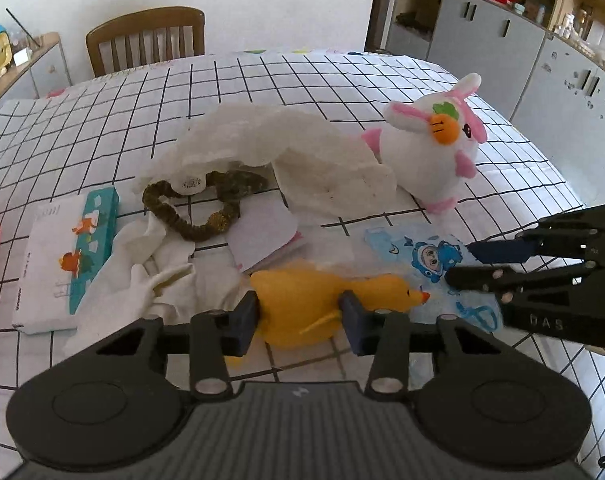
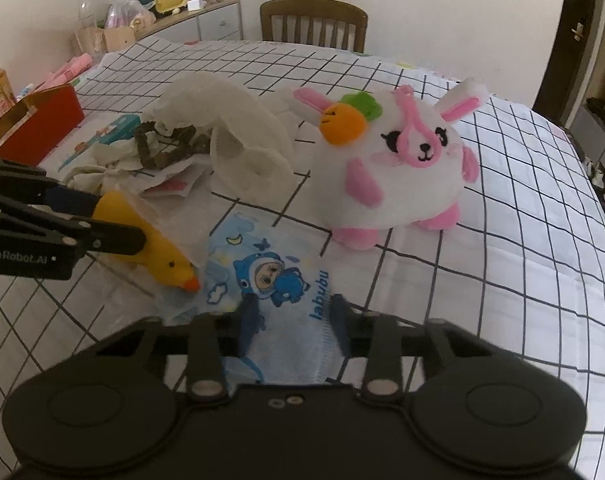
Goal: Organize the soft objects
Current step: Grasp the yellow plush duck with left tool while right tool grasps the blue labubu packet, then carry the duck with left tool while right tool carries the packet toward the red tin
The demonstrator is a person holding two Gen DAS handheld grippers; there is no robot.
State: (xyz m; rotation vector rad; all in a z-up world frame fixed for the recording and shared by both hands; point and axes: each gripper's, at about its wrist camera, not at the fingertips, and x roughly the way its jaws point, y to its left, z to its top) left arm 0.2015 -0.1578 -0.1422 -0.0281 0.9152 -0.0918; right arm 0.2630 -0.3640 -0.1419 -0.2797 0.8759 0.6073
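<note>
I see a yellow duck of smooth, matt rubbery look, squeezed between my left gripper's matt black plastic arms and blue pads. My right gripper, same matt plastic with small metal pins, closes on a thin printed cloth with stitched edge. The bunny is fuzzy plush with felt ears. The tablecloth looks like soft quilted fabric. A white cloth looks textured, the chair varnished wood, the box smooth card.
</note>
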